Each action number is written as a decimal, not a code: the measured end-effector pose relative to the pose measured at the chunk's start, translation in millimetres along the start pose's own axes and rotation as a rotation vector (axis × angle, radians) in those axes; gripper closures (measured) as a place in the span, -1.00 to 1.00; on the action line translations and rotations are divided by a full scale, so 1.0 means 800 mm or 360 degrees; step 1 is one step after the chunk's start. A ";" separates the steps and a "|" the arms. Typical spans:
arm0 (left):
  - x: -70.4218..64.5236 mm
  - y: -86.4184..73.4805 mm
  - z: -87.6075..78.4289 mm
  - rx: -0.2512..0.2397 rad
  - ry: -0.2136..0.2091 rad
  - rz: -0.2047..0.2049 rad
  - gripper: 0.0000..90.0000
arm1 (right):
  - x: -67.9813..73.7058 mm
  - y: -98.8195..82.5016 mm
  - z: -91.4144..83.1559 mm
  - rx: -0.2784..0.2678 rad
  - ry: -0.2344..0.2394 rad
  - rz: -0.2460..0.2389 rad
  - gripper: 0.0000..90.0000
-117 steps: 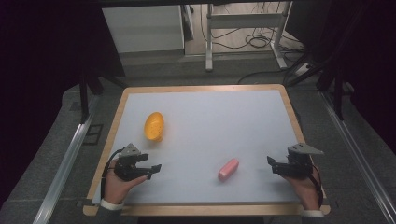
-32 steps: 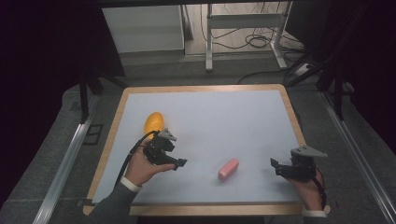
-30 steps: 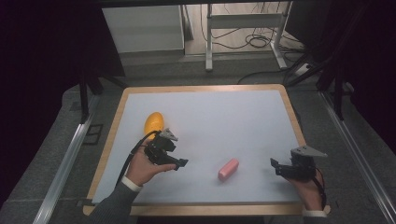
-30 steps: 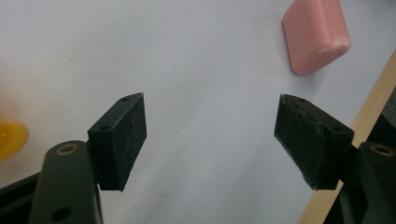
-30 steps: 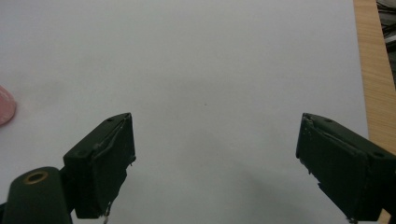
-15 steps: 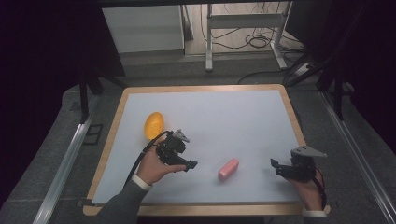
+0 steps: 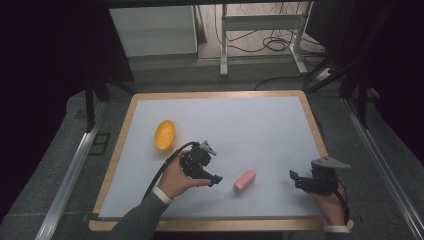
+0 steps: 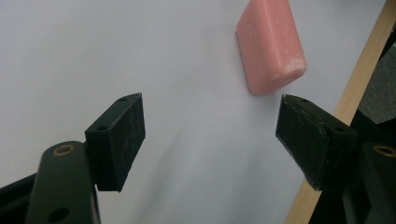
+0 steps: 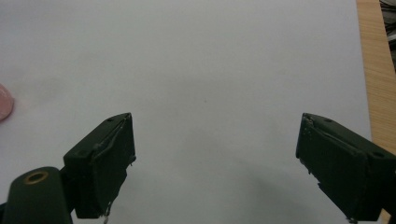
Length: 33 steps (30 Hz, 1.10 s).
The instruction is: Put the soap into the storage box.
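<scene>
In the left gripper view the pink block is cut off by the top edge just beyond the jaws; in the right gripper view only a sliver of it shows at the left edge. From above, the yellow object near the block is too small to identify.

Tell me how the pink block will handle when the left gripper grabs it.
The pink block looks solid with flat faces and rounded edges, so it probably stays stiff and won't roll. Its smooth, soap-like surface may be slippery. It lies ahead of the open left gripper, not yet between its jaws.
</scene>
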<state>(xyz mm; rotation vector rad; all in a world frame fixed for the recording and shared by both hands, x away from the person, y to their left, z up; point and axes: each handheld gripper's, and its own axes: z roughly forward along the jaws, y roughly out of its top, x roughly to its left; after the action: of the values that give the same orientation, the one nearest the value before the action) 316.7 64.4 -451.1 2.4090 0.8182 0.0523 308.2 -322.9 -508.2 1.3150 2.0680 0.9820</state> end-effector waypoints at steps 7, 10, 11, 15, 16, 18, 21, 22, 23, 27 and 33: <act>-0.006 0.010 0.009 0.0035 -0.0015 0.0039 -0.46 | -0.001 -0.001 -0.001 0.0001 -0.0003 0.0002 -0.75; -0.011 0.015 0.013 0.0035 -0.0027 0.0053 -0.46 | -0.001 -0.001 -0.001 0.0002 -0.0002 0.0001 -0.75; -0.011 0.015 0.013 0.0035 -0.0027 0.0053 -0.46 | -0.001 -0.001 -0.001 0.0002 -0.0002 0.0001 -0.75; -0.015 0.021 0.021 0.0053 -0.0037 0.0069 -0.46 | -0.001 -0.001 0.000 0.0004 -0.0002 -0.0001 -0.75; -0.016 0.022 0.022 0.0055 -0.0037 0.0072 -0.46 | 0.000 -0.001 0.000 0.0006 -0.0001 0.0002 -0.75; -0.018 0.025 0.026 0.0058 -0.0034 0.0074 -0.45 | 0.000 -0.001 0.000 0.0007 -0.0001 0.0003 -0.75; -0.022 0.030 0.031 0.0066 -0.0037 0.0084 -0.45 | -0.001 -0.002 0.001 0.0012 -0.0002 -0.0001 -0.75; -0.022 0.030 0.031 0.0066 -0.0037 0.0084 -0.45 | -0.001 -0.002 0.001 0.0012 -0.0002 -0.0001 -0.75; -0.023 0.032 0.033 0.0072 -0.0041 0.0087 -0.45 | -0.001 -0.002 0.002 0.0013 -0.0003 0.0000 -0.75; -0.029 0.042 0.045 0.0103 -0.0052 0.0102 -0.45 | -0.001 -0.002 0.002 0.0015 -0.0003 0.0000 -0.75; -0.036 0.049 0.053 0.0127 -0.0062 0.0120 -0.45 | -0.001 -0.002 0.001 0.0006 -0.0001 0.0002 -0.75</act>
<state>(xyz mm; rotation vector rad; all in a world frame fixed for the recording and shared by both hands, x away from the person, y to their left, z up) 324.0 0.7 -460.9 2.5071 0.7246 0.0024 308.0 -324.1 -509.8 1.3187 2.0699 0.9788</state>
